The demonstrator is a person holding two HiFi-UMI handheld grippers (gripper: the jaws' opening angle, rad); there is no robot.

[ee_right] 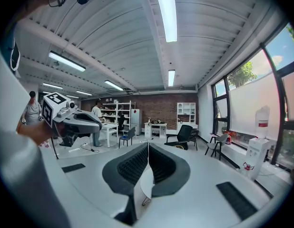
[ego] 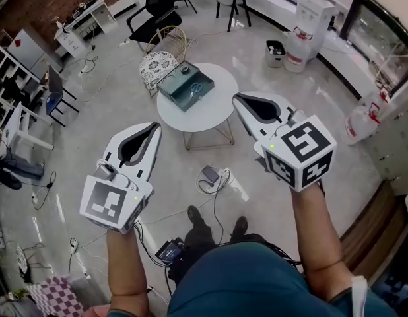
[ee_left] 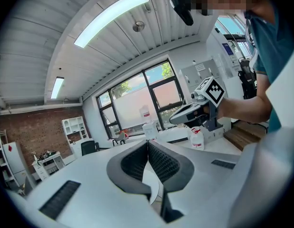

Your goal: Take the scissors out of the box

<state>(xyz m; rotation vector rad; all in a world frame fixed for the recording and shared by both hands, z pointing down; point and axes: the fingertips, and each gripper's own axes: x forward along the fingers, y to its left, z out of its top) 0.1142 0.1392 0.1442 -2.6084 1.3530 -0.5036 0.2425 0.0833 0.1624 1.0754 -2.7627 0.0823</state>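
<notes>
Left gripper (ego: pixel 155 127) & right gripper (ego: pixel 237 98) were closed tight, holding nothing, w/ scissors (ego: pixel 198 87) in box (ego: pixel 171 92) ahead between them.

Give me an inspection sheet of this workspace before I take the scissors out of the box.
Surface: round white table.
Job's things: dark green box on the table; blue-handled scissors lying in it.
Clutter: small round item on the box, too small to identify.
Grippers: left gripper and right gripper both shut, empty, well short of the table.
Cables: black cables on the floor by the table.
Surroundings: wicker chair, black office chair, water dispenser.
</notes>
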